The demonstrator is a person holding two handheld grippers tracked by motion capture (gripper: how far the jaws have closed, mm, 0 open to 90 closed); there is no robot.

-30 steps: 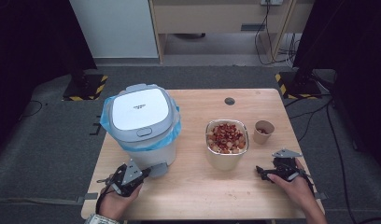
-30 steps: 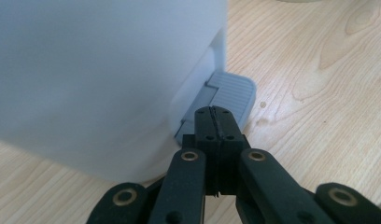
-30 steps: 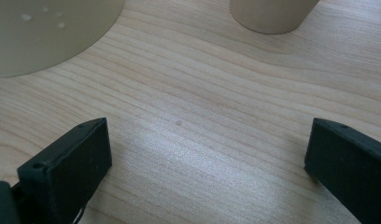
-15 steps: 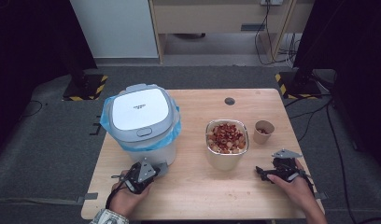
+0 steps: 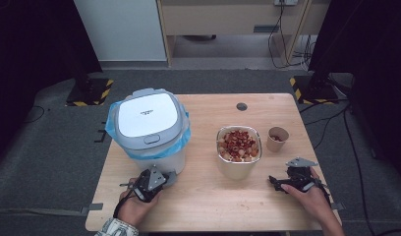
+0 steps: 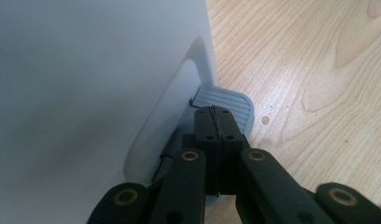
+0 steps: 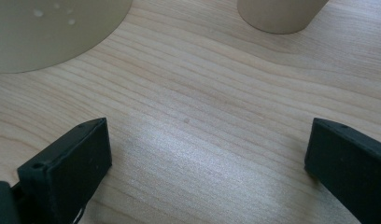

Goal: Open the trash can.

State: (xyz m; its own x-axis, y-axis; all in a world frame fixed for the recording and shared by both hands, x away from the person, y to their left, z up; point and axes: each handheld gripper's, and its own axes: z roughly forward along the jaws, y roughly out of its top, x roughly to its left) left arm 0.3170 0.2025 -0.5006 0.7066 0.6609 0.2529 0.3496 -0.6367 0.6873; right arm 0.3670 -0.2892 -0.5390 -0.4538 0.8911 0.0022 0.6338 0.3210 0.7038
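A white pedal bin (image 5: pixel 150 129) with a grey lid and a blue liner showing under the rim stood at the left of the wooden table (image 5: pixel 208 211). At its foot, the left gripper (image 5: pixel 159 178) lay low on the tabletop in the person's left hand (image 5: pixel 134 204), its jaws pressed together with no gap between them and nothing held, the tips resting over the ribbed grey foot pedal (image 6: pixel 226 105) that juts from the base of the bin. Right of the bin sat a cream bowl (image 5: pixel 239 157) filled with reddish and pale pieces, and just beyond it a small paper cup (image 5: pixel 278 138); a dark round disc (image 5: pixel 242 106) marked the tabletop farther back. At the right, the right gripper (image 5: pixel 277 181) rested on bare wood in the right hand (image 5: pixel 311 196), jaws spread wide, empty, near the bowl and the cup.
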